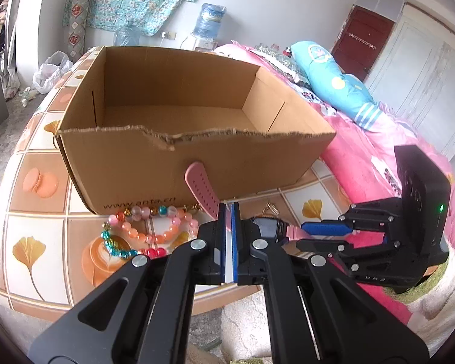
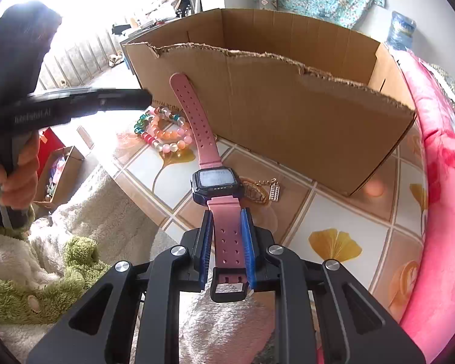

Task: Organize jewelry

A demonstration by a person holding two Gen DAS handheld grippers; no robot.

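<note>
Pink rubber digital watch (image 2: 214, 182), rectangular black case, perforated strap, above tiled tabletop (image 2: 333, 212) before torn corrugated cardboard box (image 2: 288, 97). Buckle-end strap pinched between blue pads of right gripper (image 2: 226, 242). Left gripper (image 1: 229, 236) jaws pressed together beside watch. Glossy bead bracelets (image 2: 163, 133) nearby.
</note>
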